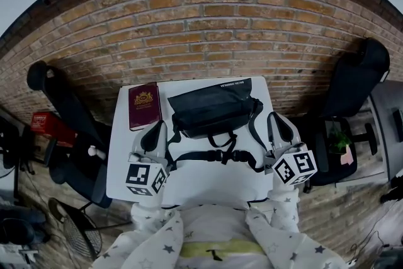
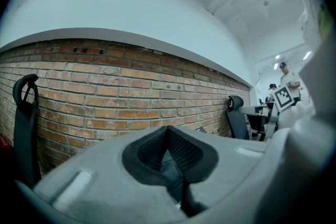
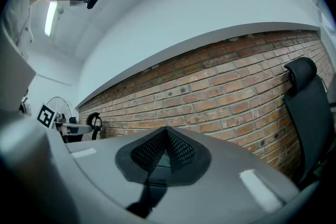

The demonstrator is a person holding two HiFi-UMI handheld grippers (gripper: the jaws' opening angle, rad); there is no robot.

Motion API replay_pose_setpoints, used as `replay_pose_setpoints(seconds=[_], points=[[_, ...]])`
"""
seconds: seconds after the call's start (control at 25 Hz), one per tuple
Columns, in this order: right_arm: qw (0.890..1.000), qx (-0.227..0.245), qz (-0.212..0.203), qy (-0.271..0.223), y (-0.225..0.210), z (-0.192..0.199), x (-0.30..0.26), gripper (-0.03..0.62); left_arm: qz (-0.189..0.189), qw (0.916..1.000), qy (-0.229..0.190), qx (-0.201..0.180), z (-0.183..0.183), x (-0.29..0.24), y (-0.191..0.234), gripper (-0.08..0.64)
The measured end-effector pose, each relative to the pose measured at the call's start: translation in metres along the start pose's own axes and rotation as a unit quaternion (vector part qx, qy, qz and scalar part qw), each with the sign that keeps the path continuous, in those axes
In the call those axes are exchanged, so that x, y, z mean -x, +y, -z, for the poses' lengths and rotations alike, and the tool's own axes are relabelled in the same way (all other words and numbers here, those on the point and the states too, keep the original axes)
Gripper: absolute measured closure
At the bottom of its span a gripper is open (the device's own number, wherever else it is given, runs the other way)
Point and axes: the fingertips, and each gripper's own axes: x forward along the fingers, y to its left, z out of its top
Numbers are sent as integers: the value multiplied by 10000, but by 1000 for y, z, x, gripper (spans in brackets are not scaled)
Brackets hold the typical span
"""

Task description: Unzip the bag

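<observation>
The black bag (image 1: pixel 211 111) lies flat toward 12 o'clock on the white table (image 1: pixel 208 183), its strap trailing toward 6. A maroon book (image 1: pixel 144 105) sits at its 9 o'clock. The left claw (image 1: pixel 155 130) at the bag's 8 o'clock and the right claw (image 1: pixel 277 124) at its 4 o'clock are both closed on nothing and clear of the bag. The zip is too dark to read. This fits claws poised beside a zipped bag or drawn off an unzipped one.

One bag (image 1: pixel 211 111), one book (image 1: pixel 144 105) (maroon), two hand-held grippers (image 1: pixel 157 127) (image 1: pixel 275 119).
</observation>
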Motion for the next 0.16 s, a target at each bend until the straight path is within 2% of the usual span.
replay_pose_setpoints(seconds=[0.16], points=[[10000, 22, 28, 31, 0, -1, -2, 586, -12, 10000, 8, -16, 0, 0, 2, 561]])
